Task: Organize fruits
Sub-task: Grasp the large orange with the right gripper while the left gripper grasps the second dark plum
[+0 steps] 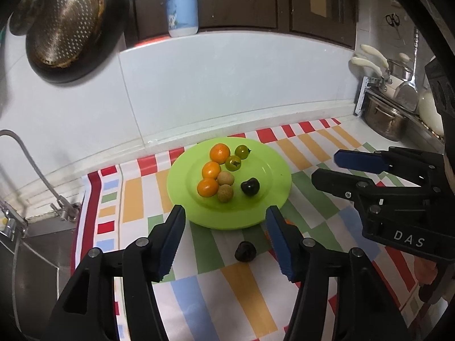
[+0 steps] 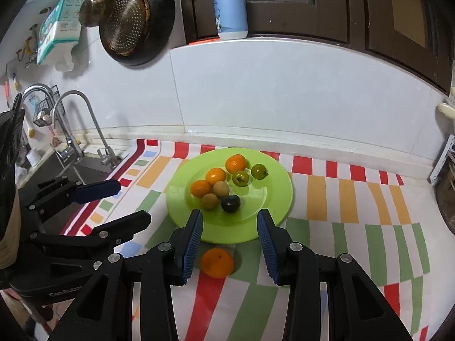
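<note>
A green plate (image 1: 264, 210) (image 2: 273, 199) on the striped cloth holds three oranges (image 1: 211, 169), two green tomatoes (image 1: 233, 162), two tan longans (image 1: 225, 193) and a dark plum (image 1: 250, 186). A second dark plum (image 1: 244, 251) lies on the cloth before the plate, between the fingers of my open, empty left gripper (image 1: 224, 224). A loose orange (image 2: 217, 262) lies on the cloth before the plate, between the fingers of my open, empty right gripper (image 2: 230, 227). Each gripper shows in the other's view, the right (image 1: 327, 167) and the left (image 2: 133, 201).
A sink with faucets (image 2: 71, 130) lies left of the cloth. A pan with a strainer (image 1: 65, 25) hangs on the wall. A blue-white bottle (image 1: 181, 2) stands on the ledge. Pots and utensils (image 1: 384, 113) stand at the right.
</note>
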Motion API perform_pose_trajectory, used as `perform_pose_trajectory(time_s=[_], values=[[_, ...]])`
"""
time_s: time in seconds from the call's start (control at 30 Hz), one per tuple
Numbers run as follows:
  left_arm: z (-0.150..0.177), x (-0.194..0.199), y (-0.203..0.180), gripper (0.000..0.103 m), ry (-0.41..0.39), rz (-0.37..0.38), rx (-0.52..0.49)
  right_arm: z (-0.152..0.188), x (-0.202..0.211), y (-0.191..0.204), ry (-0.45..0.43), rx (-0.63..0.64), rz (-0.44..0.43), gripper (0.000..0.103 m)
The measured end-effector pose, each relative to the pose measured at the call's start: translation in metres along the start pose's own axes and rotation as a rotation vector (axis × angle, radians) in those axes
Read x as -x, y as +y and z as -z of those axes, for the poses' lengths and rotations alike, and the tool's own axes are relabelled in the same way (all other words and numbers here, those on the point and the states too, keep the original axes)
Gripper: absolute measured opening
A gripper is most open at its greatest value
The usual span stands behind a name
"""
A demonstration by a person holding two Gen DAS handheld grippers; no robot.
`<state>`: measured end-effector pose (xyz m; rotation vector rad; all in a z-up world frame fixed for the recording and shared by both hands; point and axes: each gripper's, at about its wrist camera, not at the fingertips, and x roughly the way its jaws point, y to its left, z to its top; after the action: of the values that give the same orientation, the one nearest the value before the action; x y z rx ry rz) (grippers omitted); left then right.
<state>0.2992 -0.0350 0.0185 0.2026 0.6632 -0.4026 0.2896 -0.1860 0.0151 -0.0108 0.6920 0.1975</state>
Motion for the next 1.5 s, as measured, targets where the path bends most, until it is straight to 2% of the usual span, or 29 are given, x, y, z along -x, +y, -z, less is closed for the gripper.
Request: perform_pose_trajectory(time_s=[0.07,0.23,0.43,0.77,1.03,1.2,1.33,1.5], values=[[0.004,0.006,-0.002,0.060,-0.006,-0.008,-0.003,0.004,0.006,0.002,-0.006,0.008,0.011,0.051],[0.019,0.009,-0.005,0.063,0.005,-0.001,0.008,0.017,0.007,0.006,0.017,0.026,0.010,0.051],[0.040,-0.005,-0.006,0.063,0.062,0.023,0.004,0.037,-0.004,0.013,0.073,0.069,0.005,0.051],[0.060,-0.043,-0.016,0.063,0.130,0.054,-0.093,0.059,-0.045,0.016,0.198,0.140,-0.035,0.051],[0.059,-0.074,-0.013,0.062,0.167,0.077,-0.104,0.064,-0.083,0.011,0.271,0.156,-0.044,0.051],[0.057,-0.084,-0.010,0.058,0.164,0.086,-0.093,0.062,-0.096,0.006,0.274,0.137,-0.069,0.051],[0.055,-0.091,-0.007,0.051,0.177,0.118,-0.054,0.058,-0.105,0.001,0.278,0.105,-0.087,0.050],[0.052,-0.096,-0.008,0.040,0.197,0.169,-0.023,0.057,-0.112,-0.004,0.293,0.055,-0.129,0.041]])
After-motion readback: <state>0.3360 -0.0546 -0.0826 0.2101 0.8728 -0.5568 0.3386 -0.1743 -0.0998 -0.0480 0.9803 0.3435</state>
